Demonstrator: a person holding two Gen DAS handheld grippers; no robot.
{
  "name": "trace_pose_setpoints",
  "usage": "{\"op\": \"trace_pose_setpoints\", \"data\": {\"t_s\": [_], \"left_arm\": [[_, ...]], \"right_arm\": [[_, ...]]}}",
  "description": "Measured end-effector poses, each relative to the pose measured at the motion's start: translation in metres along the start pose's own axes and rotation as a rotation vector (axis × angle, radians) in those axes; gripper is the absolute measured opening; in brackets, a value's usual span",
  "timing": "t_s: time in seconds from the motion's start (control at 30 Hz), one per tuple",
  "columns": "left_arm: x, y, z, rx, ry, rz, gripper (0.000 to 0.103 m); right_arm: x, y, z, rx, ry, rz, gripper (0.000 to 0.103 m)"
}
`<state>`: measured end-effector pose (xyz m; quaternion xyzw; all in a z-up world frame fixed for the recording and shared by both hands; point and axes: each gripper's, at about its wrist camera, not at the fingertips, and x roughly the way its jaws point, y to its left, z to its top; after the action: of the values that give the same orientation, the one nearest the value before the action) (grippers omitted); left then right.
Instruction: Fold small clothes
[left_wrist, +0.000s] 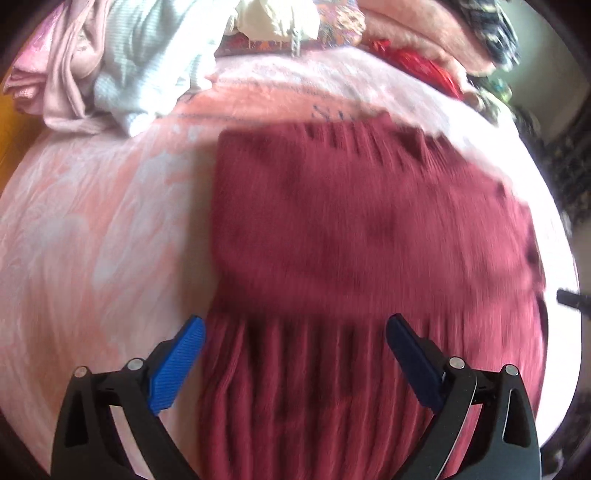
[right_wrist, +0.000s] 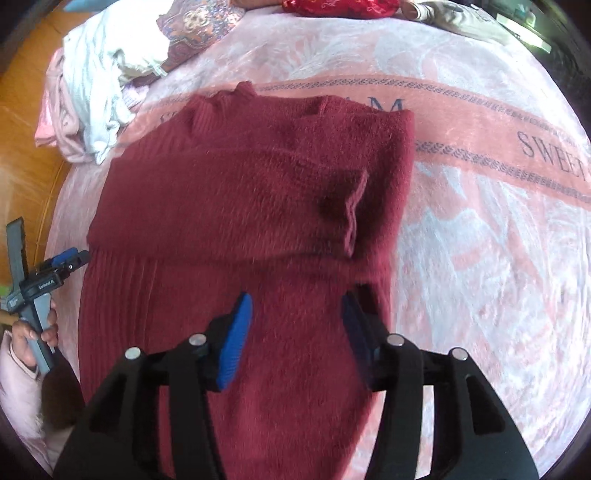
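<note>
**Maroon sweater half-folded, both grippers wide apart above it**

A maroon knit sweater (right_wrist: 251, 192) lies on a pink blanket (right_wrist: 480, 258), its upper part folded over w/ one sleeve cuff on top. The right gripper (right_wrist: 297, 314) hovers over the sweater's lower half, jaws spread, grasping nothing. The left gripper (left_wrist: 295, 328), also released, sits at the sweater's left edge. Clothes pile (left_wrist: 122, 66) lies ahead-left of it.

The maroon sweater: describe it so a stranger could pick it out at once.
Start from the pink blanket covering the bed; the maroon sweater lies spread flat in its middle, directly ahead of both open grippers. Unlike the crumpled pale clothes pile at the far left edge, it is dark red, ribbed knit and partly folded.
</note>
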<state>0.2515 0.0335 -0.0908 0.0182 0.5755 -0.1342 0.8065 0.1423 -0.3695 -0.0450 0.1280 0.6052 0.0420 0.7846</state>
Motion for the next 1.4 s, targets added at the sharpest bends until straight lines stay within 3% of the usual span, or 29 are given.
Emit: {"op": "trace_pose_setpoints", "data": {"t_s": [0.17, 0.23, 0.37, 0.53, 0.6, 0.73, 0.87, 1.07, 1.23, 1.3, 1.33, 1.37, 1.4], "left_arm": [[-0.030, 0.023, -0.083, 0.038, 0.070, -0.050, 0.099], [-0.036, 0.032, -0.111, 0.038, 0.107, -0.026, 0.099], [-0.041, 0.043, -0.148, 0.053, 0.150, 0.036, 0.099], [-0.034, 0.051, -0.185, 0.021, 0.249, -0.013, 0.099], [-0.028, 0.049, -0.202, 0.040, 0.296, -0.038, 0.099], [-0.035, 0.037, -0.215, 0.143, 0.278, -0.021, 0.099], [-0.038, 0.042, -0.217, 0.079, 0.292, -0.058, 0.099], [-0.040, 0.037, -0.228, 0.072, 0.317, -0.059, 0.099], [-0.040, 0.021, -0.226, 0.061, 0.300, -0.103, 0.094], [-0.043, 0.011, -0.229, 0.069, 0.288, -0.112, 0.082], [-0.046, 0.008, -0.229, 0.069, 0.274, -0.116, 0.075], [-0.049, 0.001, -0.231, 0.062, 0.265, -0.125, 0.061], [-0.053, 0.001, -0.231, 0.054, 0.260, -0.129, 0.054]], "right_arm": [[-0.023, 0.006, -0.088, -0.057, 0.061, 0.020, 0.058], [-0.025, 0.005, -0.117, -0.054, 0.092, 0.007, 0.064], [-0.028, -0.008, -0.165, -0.006, 0.119, -0.020, 0.064], [-0.021, -0.020, -0.208, 0.103, 0.161, 0.049, 0.066], [-0.014, -0.017, -0.215, 0.098, 0.189, 0.040, 0.067], [-0.006, -0.014, -0.236, 0.140, 0.225, 0.052, 0.069], [-0.001, -0.002, -0.246, 0.138, 0.244, 0.074, 0.072], [0.009, 0.018, -0.258, 0.087, 0.260, 0.045, 0.072], [0.011, 0.032, -0.261, 0.010, 0.259, 0.009, 0.049], [0.010, 0.033, -0.261, 0.012, 0.254, 0.028, 0.028], [0.009, 0.033, -0.261, 0.027, 0.255, 0.052, 0.021], [0.008, 0.032, -0.260, 0.038, 0.256, 0.078, 0.014], [0.003, 0.026, -0.263, 0.038, 0.252, 0.089, 0.013]]}}
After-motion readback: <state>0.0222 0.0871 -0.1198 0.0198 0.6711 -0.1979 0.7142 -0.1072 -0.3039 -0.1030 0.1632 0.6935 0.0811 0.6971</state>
